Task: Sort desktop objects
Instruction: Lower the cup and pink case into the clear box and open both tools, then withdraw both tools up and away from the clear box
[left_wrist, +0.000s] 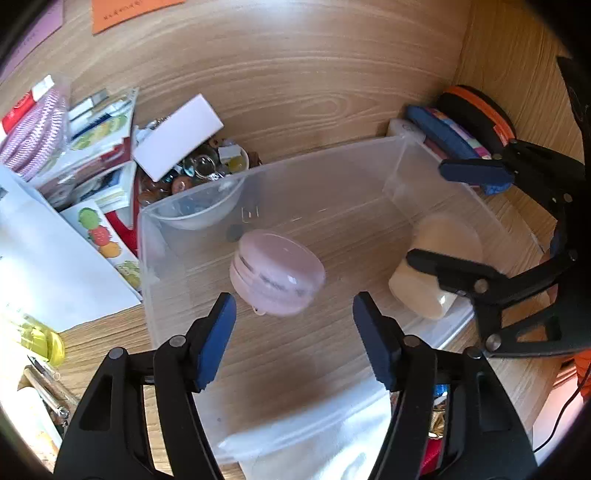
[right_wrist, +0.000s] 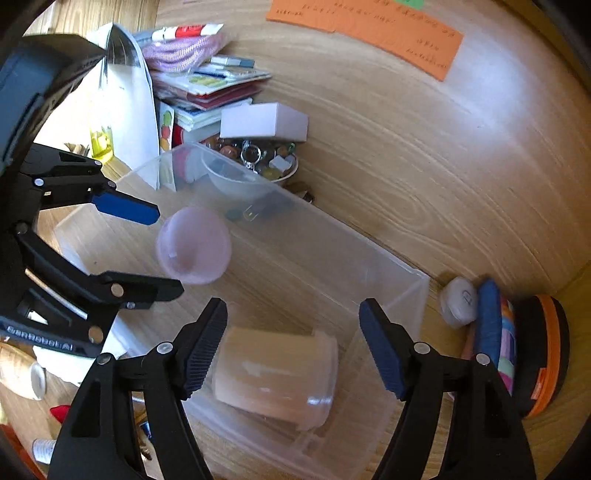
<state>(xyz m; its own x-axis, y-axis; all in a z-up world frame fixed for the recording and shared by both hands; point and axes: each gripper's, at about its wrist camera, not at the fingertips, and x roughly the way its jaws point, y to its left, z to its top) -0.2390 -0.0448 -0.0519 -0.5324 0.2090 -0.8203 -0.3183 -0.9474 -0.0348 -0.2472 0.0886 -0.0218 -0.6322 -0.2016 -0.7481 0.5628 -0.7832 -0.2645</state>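
Note:
A clear plastic bin (left_wrist: 314, 157) (right_wrist: 332, 230) lies on the wooden desk. A pink macaron-shaped round case (left_wrist: 277, 271) (right_wrist: 194, 251) shows blurred over the bin's floor. It is just ahead of my left gripper (left_wrist: 294, 306) (right_wrist: 168, 253), whose blue pads stand apart and do not touch it. A cream cylindrical object (left_wrist: 450, 236) (right_wrist: 277, 373) lies on its side at the bin's right end. My right gripper (right_wrist: 293, 310) (left_wrist: 426, 212) hovers over it, open, with its fingers clear of it.
Behind the bin stand a white bowl of trinkets (left_wrist: 199, 173) (right_wrist: 258, 162), a white box (left_wrist: 177, 136) (right_wrist: 264, 122) and stacked packets (left_wrist: 92, 147). A black-and-orange round case (left_wrist: 476, 114) (right_wrist: 543, 347) and a blue pouch (right_wrist: 489, 317) sit by the right wall. Orange paper (right_wrist: 369, 26) lies far back.

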